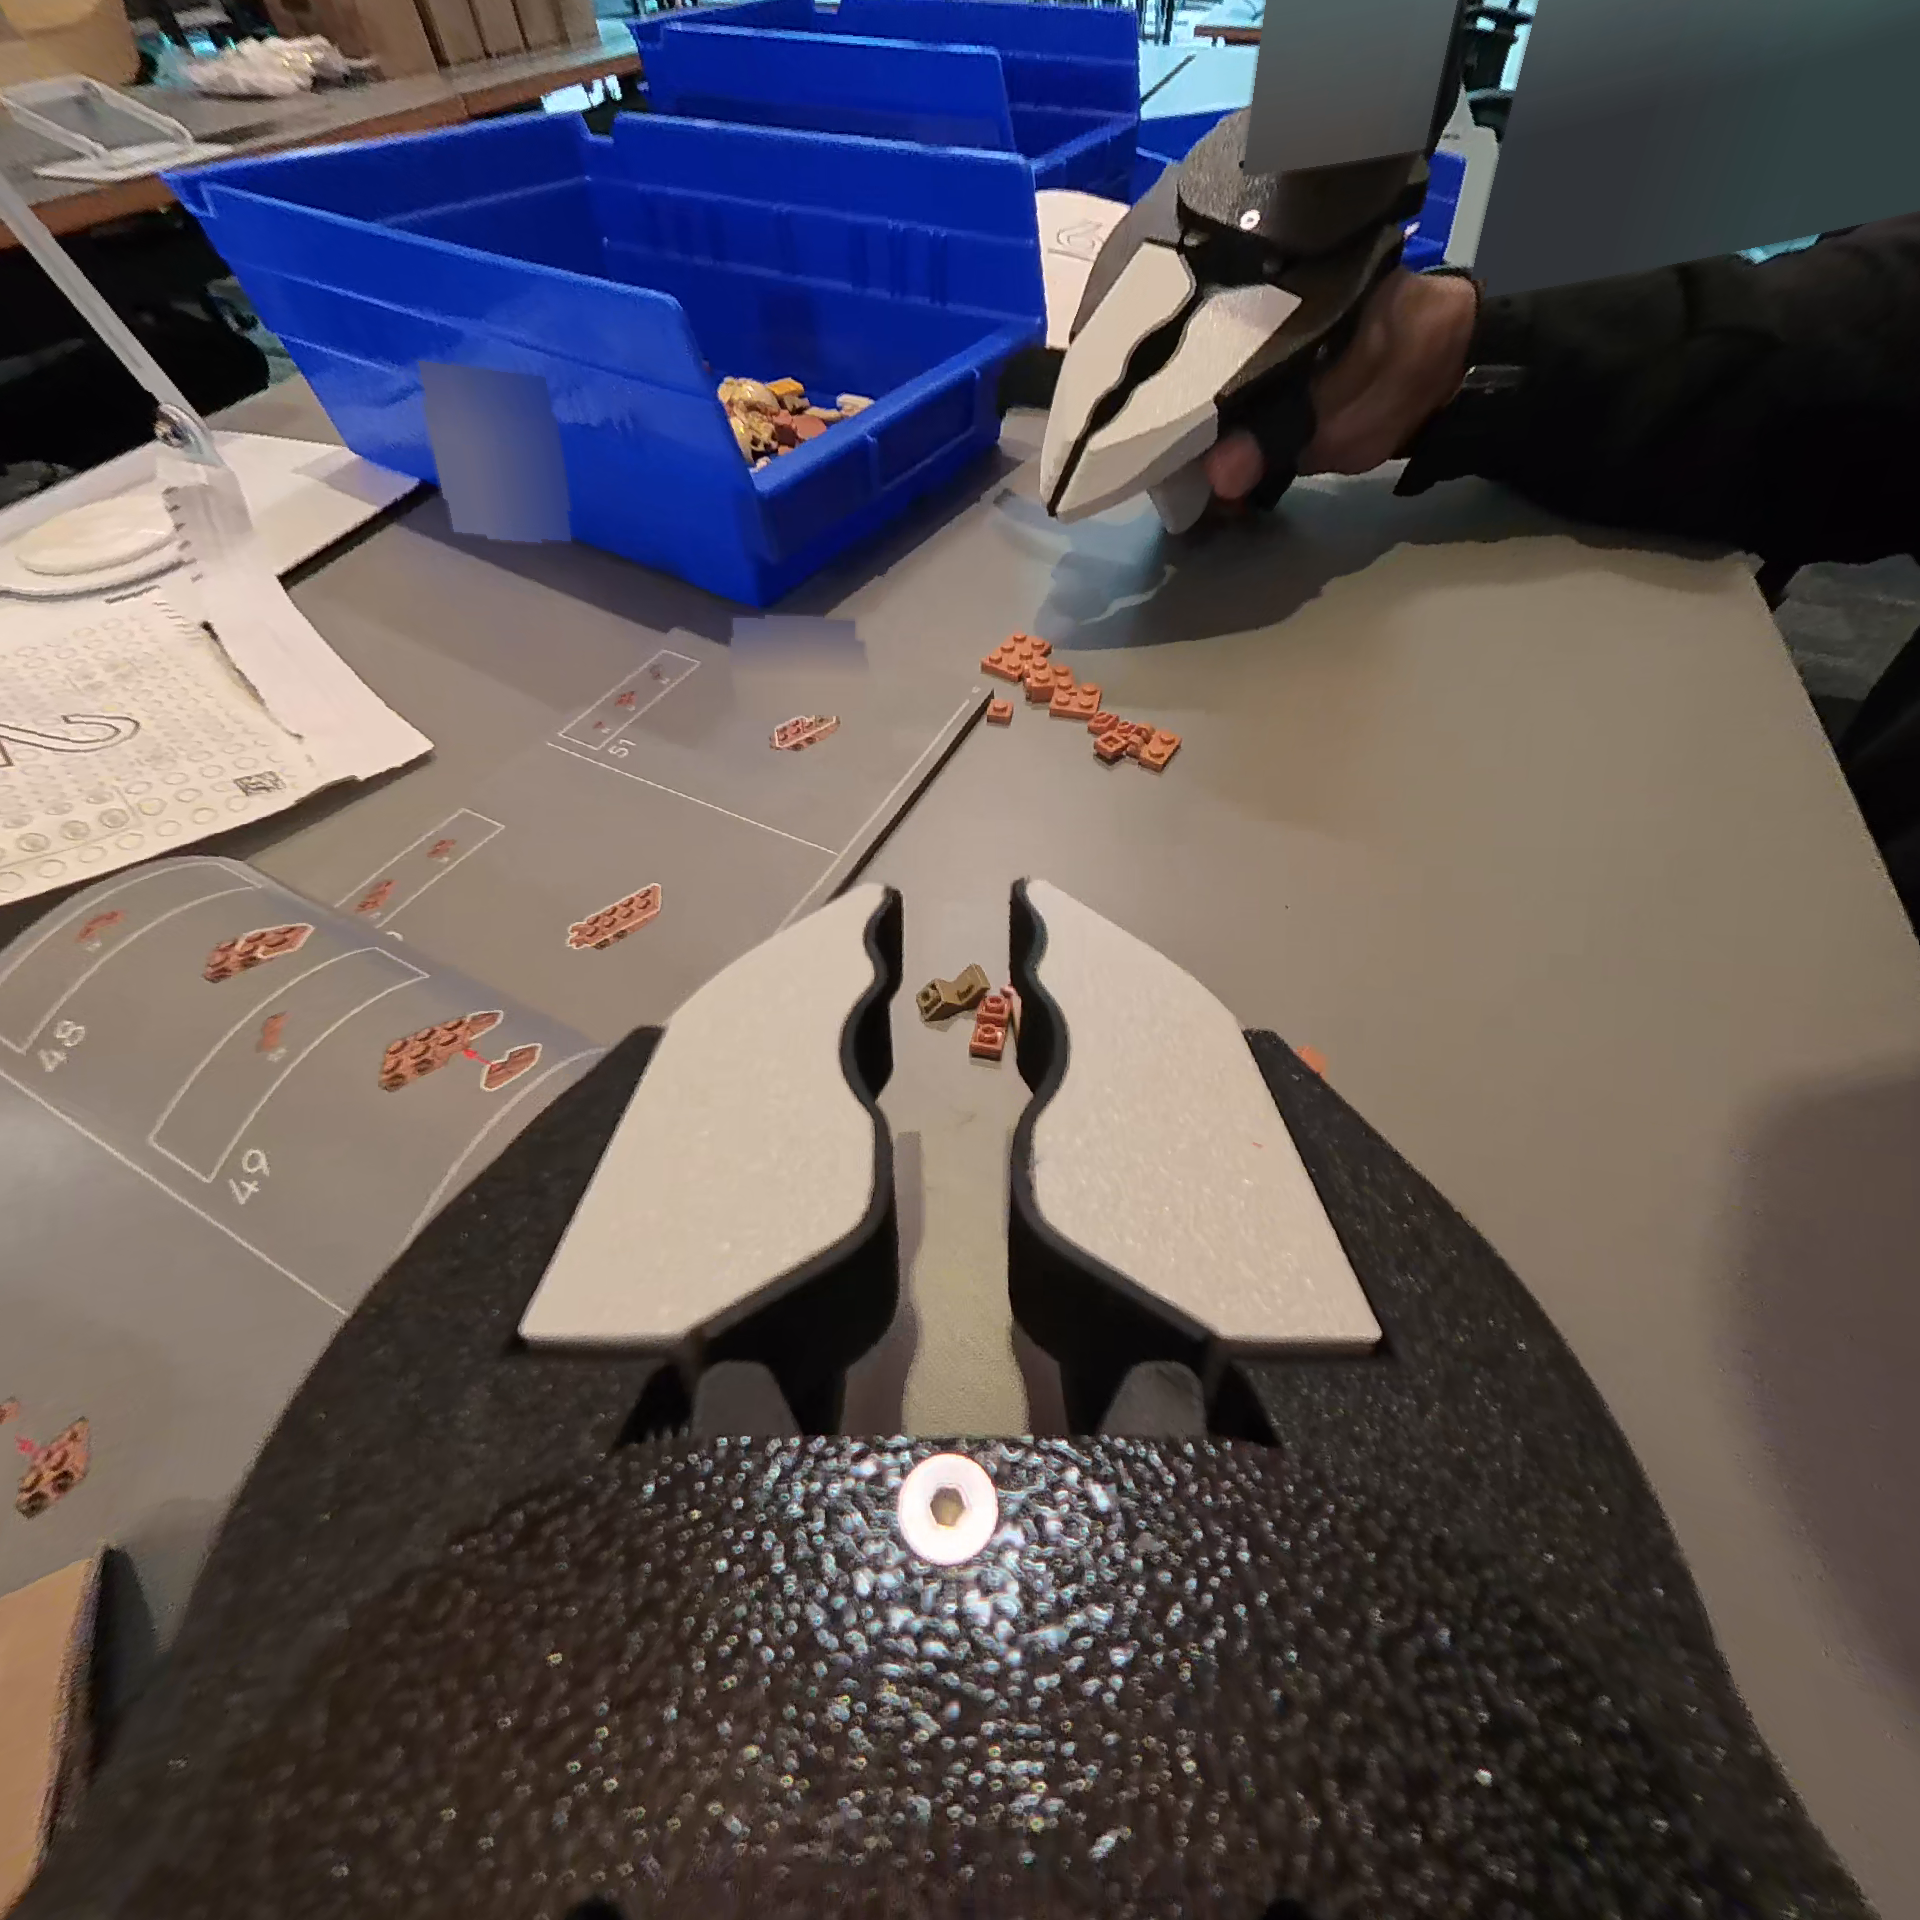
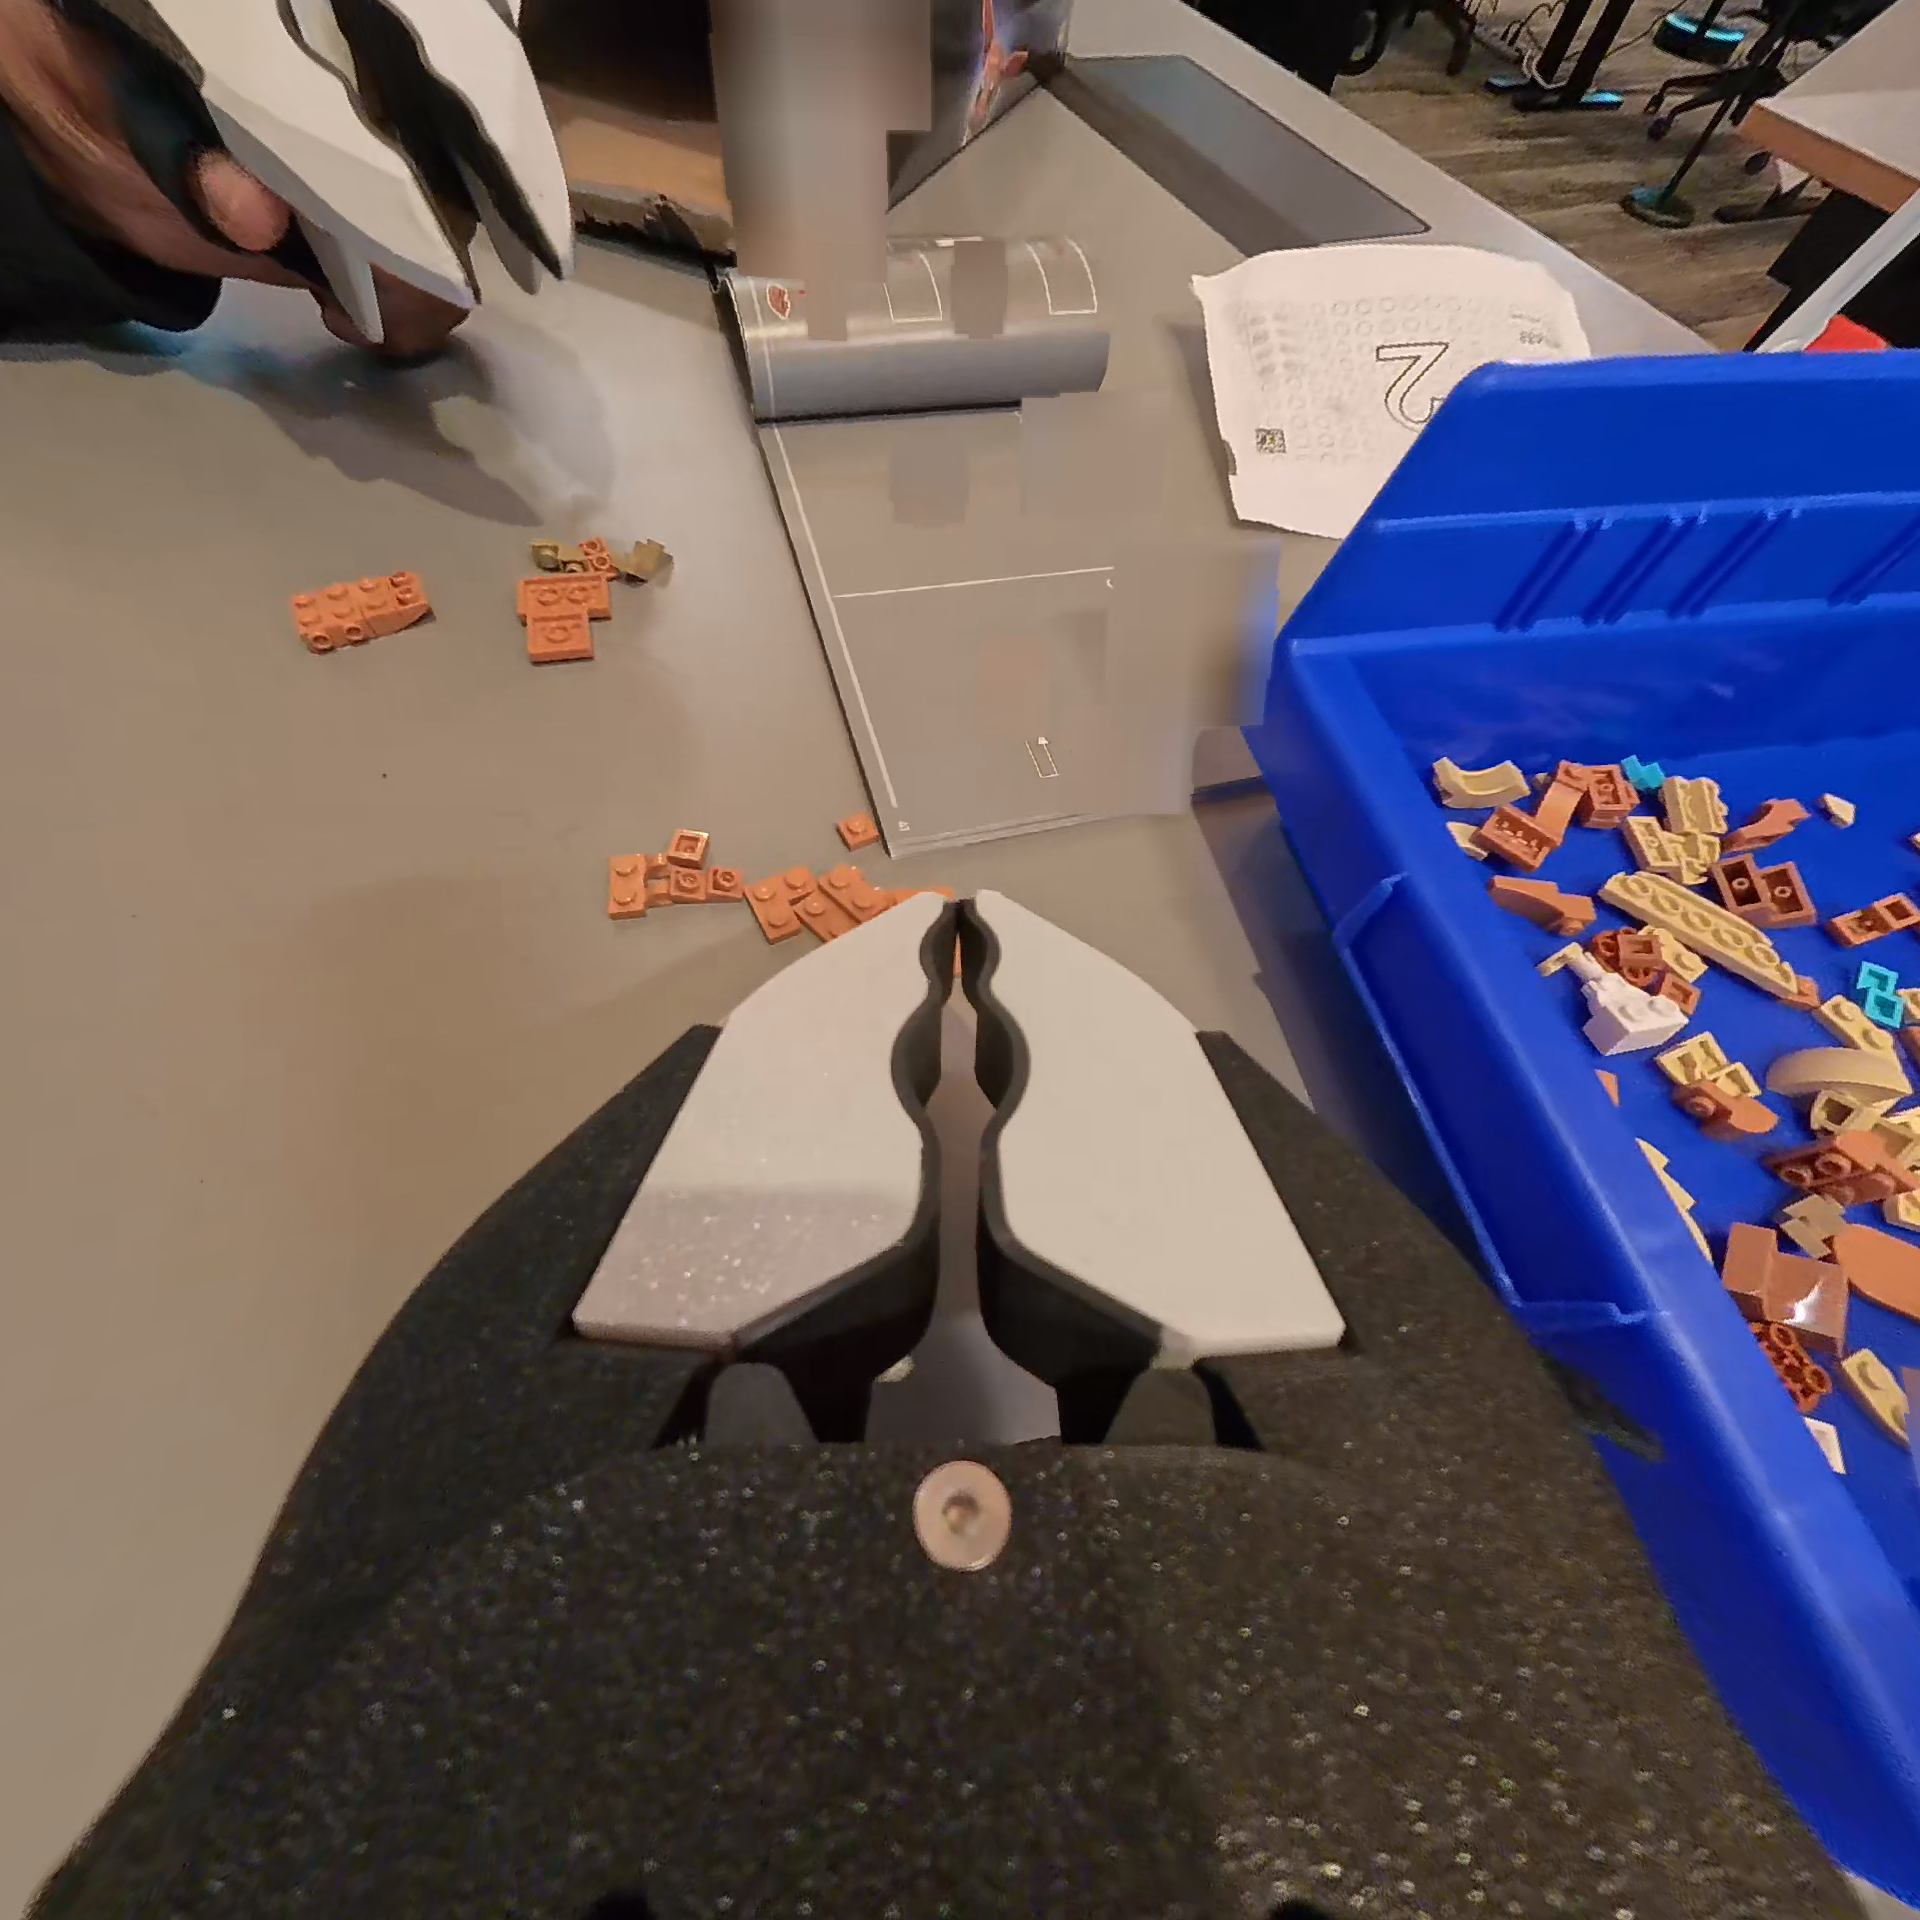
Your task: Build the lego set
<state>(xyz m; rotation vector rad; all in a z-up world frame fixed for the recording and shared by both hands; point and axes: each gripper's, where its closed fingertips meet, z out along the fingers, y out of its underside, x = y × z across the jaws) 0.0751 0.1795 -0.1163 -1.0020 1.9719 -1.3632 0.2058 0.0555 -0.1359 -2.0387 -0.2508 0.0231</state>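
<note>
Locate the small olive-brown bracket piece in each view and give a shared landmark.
Left wrist view: olive-brown bracket piece on the table, between the open fingers of the left hand-held gripper.
Right wrist view: upper left, beside orange plates.
Shared landmark: blue bin.

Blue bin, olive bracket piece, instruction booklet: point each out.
blue bin (image 2: 1455, 935), right wrist view, near wall.
olive bracket piece (image 1: 951, 992), left wrist view, its middle.
instruction booklet (image 2: 987, 675), right wrist view, open grey page.
</note>
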